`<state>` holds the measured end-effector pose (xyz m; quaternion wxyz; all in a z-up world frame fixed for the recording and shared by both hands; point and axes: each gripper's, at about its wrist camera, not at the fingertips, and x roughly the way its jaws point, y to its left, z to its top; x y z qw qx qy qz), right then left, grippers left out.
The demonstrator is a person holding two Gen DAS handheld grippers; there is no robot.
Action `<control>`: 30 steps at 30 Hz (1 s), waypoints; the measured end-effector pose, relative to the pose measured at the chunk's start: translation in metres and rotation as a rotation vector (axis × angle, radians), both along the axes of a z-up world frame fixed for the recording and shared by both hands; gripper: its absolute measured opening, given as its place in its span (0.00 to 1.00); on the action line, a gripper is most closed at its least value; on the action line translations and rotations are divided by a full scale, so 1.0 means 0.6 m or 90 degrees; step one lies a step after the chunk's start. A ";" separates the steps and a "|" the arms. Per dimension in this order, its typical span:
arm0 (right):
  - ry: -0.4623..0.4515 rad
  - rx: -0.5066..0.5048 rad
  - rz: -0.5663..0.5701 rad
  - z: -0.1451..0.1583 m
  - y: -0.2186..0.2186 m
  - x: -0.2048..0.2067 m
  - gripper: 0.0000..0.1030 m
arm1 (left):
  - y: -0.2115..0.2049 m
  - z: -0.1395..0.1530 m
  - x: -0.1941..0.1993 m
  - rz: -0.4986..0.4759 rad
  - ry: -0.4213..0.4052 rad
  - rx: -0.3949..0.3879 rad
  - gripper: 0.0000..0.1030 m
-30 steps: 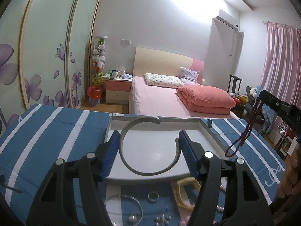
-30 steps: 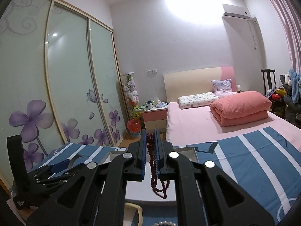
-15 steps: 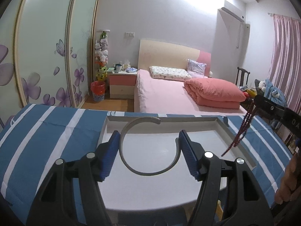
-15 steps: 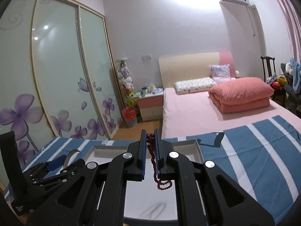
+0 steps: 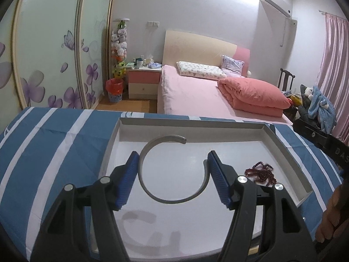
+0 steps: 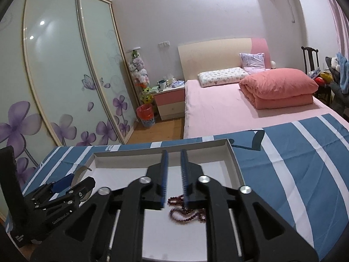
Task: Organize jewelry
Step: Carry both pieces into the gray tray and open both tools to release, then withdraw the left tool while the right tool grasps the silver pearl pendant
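1. Left gripper (image 5: 173, 175): pads clamped on the outer sides of a grey open bangle (image 5: 172, 170), carried above the white tray (image 5: 290, 152); its shadow lies on the tray floor nearer the camera.
2. Right gripper (image 6: 173, 174): jaws opening, nothing between the pads. The red beads (image 6: 187, 210) lie in a heap on the tray floor just below and behind the blue pads, at the tray's right side.
3. Risk, right side: a bead loop sits close to the right pad. If the gripper lifts away before the pads are clear, a snagged loop could drag the strand back out.
4. Risk, left side: the bangle is springy and gapped. Letting go from this height could make it bounce or roll, possibly into the beads, which are near it on the right.
5. Risk, crowding: both grippers are over the same tray. A sideways move by either could knock the other or nudge the tray on the striped cloth (image 5: 54, 144).
6. Near tray edge is hidden by the grippers; cannot tell what lies there.
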<state>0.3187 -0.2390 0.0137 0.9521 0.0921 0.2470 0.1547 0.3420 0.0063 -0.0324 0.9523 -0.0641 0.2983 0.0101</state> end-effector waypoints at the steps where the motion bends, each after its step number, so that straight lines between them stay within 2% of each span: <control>1: -0.001 0.001 -0.002 0.001 -0.001 -0.001 0.26 | 0.002 -0.001 -0.001 0.002 0.000 0.000 0.62; 2: -0.002 0.001 -0.004 0.001 -0.001 0.001 0.31 | 0.003 -0.001 0.000 0.004 -0.003 0.001 0.62; 5: -0.006 0.002 -0.005 0.006 0.000 -0.001 0.31 | 0.006 0.007 -0.005 0.008 -0.016 0.003 0.67; 15: -0.016 0.003 -0.004 0.019 -0.014 -0.041 0.31 | 0.016 0.039 -0.043 0.018 -0.040 0.001 0.67; 24: 0.004 -0.013 -0.002 0.014 -0.038 -0.116 0.31 | 0.035 0.054 -0.150 0.009 -0.055 0.007 0.67; 30: 0.057 -0.055 -0.006 -0.023 -0.052 -0.153 0.31 | 0.051 0.036 -0.227 0.007 -0.035 0.011 0.71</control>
